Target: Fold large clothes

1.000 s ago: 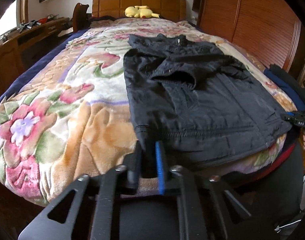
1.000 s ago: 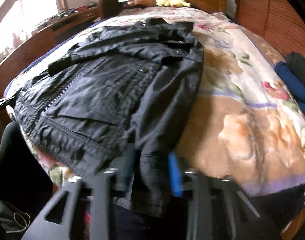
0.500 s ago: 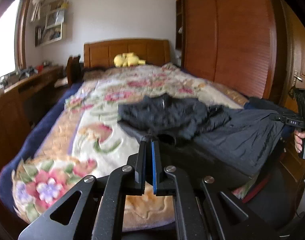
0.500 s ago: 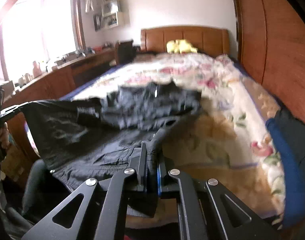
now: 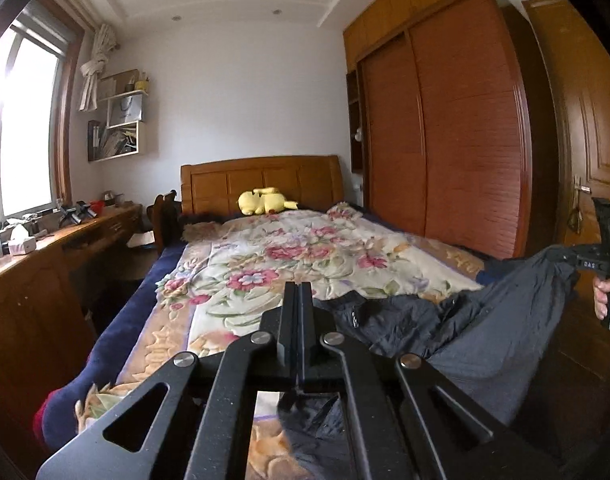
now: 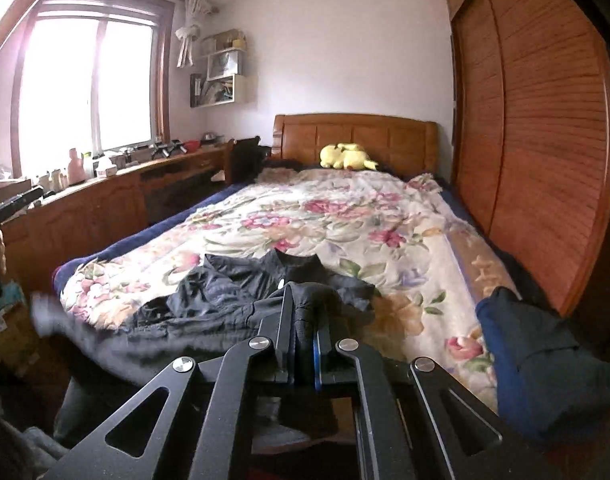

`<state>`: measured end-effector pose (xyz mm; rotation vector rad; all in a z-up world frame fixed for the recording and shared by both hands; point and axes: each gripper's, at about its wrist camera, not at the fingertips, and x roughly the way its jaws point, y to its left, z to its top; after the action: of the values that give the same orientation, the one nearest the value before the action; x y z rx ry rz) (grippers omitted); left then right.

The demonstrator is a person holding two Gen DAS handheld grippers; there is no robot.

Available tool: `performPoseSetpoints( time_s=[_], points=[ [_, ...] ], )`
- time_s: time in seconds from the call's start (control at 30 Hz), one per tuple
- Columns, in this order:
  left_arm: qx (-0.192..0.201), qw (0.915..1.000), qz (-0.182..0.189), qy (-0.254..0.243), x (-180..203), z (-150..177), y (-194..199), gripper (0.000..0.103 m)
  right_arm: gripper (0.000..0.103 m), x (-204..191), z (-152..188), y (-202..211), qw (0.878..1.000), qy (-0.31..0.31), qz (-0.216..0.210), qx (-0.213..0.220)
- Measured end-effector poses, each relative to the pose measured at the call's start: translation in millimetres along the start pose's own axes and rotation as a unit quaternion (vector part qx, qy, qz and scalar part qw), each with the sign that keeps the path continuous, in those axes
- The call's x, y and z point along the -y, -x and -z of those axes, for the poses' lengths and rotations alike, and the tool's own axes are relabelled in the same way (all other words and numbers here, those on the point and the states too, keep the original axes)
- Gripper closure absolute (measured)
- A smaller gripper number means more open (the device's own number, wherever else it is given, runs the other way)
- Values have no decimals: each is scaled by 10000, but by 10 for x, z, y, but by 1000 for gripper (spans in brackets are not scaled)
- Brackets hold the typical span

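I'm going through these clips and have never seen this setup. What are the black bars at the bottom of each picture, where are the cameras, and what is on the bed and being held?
There is no robot here. A person holds a two-finger grasping tool in each hand, and each tool carries a wide-angle camera looking along its fingers, so the black bars are the tool itself. One picture comes from the left tool, the other from the right tool. Each view also catches the other tool at its edge.

On the bed lies a floral blanket, and on it a black jacket. Both tools are shut on the jacket's near edge and hold it lifted, while its collar end rests on the blanket. A yellow plush sits by the headboard, and dark blue clothes lie at the bed's right edge.
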<state>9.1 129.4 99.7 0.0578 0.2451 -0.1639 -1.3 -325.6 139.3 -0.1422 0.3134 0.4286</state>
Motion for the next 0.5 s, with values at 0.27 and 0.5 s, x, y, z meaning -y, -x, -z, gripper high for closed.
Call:
performPoseSetpoints(
  time_s=[0.27, 0.5],
  points=[
    [-982, 9937, -169, 518, -307, 673, -419, 103, 98, -189, -161, -555, 9988, 183, -373, -242],
    [-1841, 9797, 267, 742, -126, 1330, -880, 70, 98, -181, -374, -894, 9982, 376, -379, -266]
  ],
)
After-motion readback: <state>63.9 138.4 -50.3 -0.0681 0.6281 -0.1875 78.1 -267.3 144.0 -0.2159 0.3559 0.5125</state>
